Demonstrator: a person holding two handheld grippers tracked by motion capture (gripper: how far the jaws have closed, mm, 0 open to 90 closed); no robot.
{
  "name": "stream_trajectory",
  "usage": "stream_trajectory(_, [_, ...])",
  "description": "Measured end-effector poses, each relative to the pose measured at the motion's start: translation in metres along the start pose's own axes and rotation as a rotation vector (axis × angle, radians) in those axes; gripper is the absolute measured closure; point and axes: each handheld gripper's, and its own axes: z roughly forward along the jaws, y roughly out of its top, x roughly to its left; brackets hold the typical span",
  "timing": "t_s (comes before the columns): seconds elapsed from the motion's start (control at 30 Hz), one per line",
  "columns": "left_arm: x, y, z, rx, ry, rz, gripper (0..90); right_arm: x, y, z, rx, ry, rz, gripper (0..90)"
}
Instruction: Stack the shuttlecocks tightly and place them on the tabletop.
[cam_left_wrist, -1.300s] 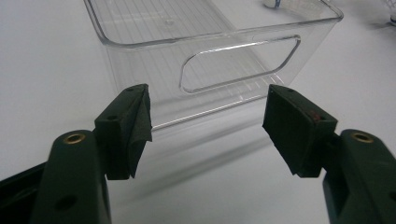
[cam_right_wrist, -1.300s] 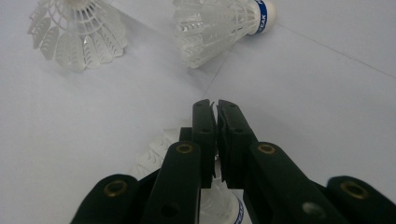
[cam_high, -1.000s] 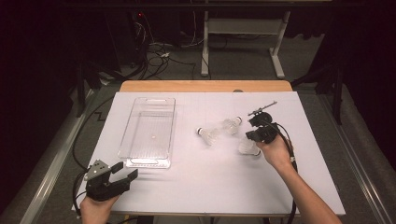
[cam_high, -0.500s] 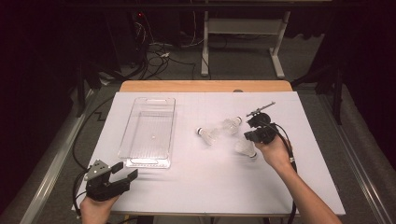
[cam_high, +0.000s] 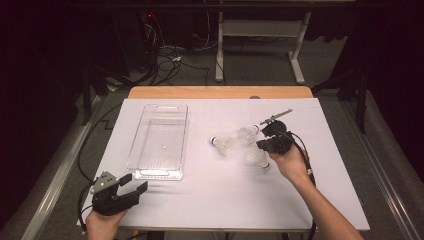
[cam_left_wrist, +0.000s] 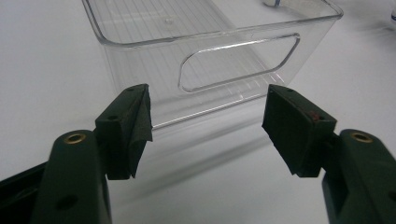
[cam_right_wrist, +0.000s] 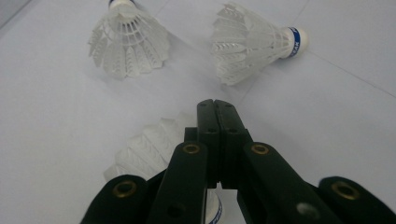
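Observation:
Three white feather shuttlecocks lie on the white table right of centre. My right gripper (cam_high: 261, 144) is shut, its jaws pressed together with nothing between them (cam_right_wrist: 214, 109). It points left over the nearest shuttlecock (cam_high: 257, 158), which lies under and beside the jaws (cam_right_wrist: 149, 149). The other two shuttlecocks (cam_high: 222, 144) (cam_high: 248, 133) lie ahead of it (cam_right_wrist: 128, 44) (cam_right_wrist: 247, 44). My left gripper (cam_high: 134, 182) stands open near the table's front left (cam_left_wrist: 208, 128), empty, facing the handle end of a clear plastic tray (cam_left_wrist: 224, 65).
The clear tray (cam_high: 145, 165) lies lengthwise on the left half of the table and looks empty. A thin metal rod (cam_high: 276, 116) lies just behind the right gripper. Cables trail from both grippers. Dark floor and a desk frame lie beyond the far edge.
The right gripper has crept slightly to the left over the nearest shuttlecock. The left gripper has stayed still.

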Motion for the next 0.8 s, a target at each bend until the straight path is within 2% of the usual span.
stream_trajectory(0.3, [0.0, 0.0, 0.0, 0.0, -0.001, -0.001, 33.3, 0.012, 0.004, 0.003, -0.017, 0.021, -0.034, 90.0])
stream_trajectory(0.8, [0.0, 0.0, 0.0, 0.002, -0.002, 0.0, 33.4, 0.033, 0.014, 0.012, -0.048, 0.074, -0.061, 90.0])
